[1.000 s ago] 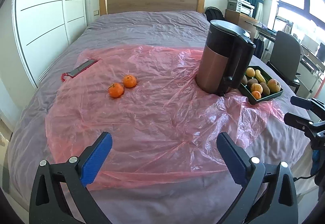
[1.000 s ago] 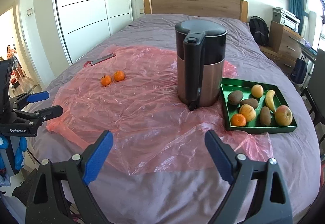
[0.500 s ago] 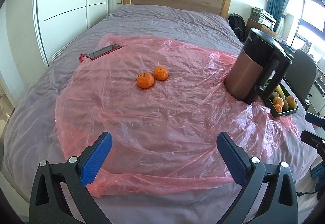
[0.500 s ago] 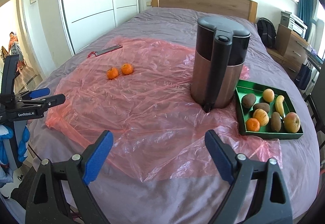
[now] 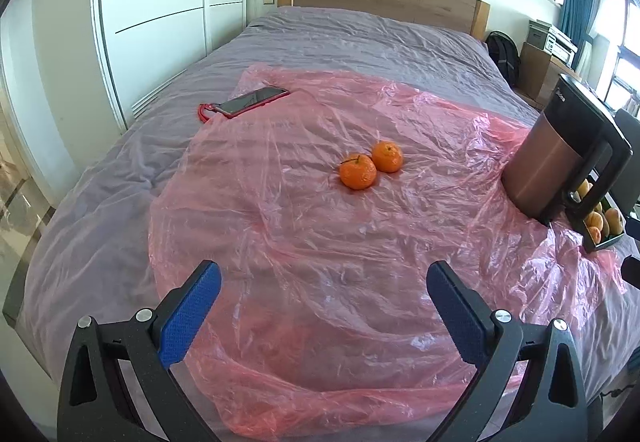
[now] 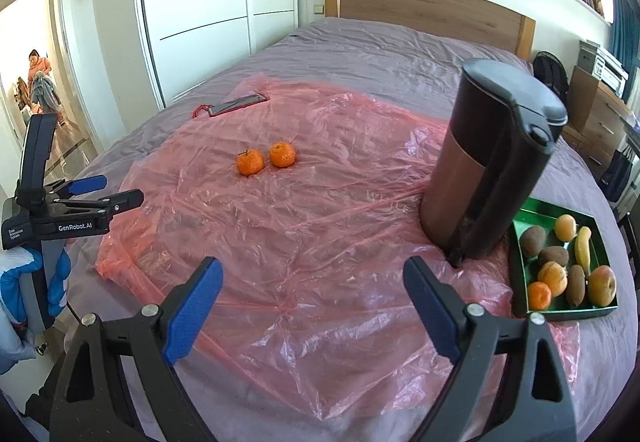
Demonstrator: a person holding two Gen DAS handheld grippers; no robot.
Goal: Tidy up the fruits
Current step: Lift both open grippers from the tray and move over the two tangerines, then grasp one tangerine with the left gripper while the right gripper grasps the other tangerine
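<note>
Two loose mandarins sat out on the bed, both grippers empty and short of them.

The two mandarins [image 5: 370,164] lay touching side by side on the pink plastic sheet [image 5: 320,242] spread over the bed [image 5: 360,37], well apart from the green tray [image 6: 520,230] where the other fruit was already gathered, so they looked like the leftovers to move. The kettle [image 6: 488,165] stood between them and the tray, likely an obstacle to go around. The left gripper [image 5: 320,306] faced the mandarins, fingers spread wide with nothing between; the right gripper [image 6: 312,302] was the same, fingers apart and empty. The mandarins are round, no real long axis; the nearer one's stem pointed up. The banana [image 6: 583,249] in the tray lay lengthwise, front to back. A phone [image 5: 254,101] rested at the sheet's far edge.
</note>
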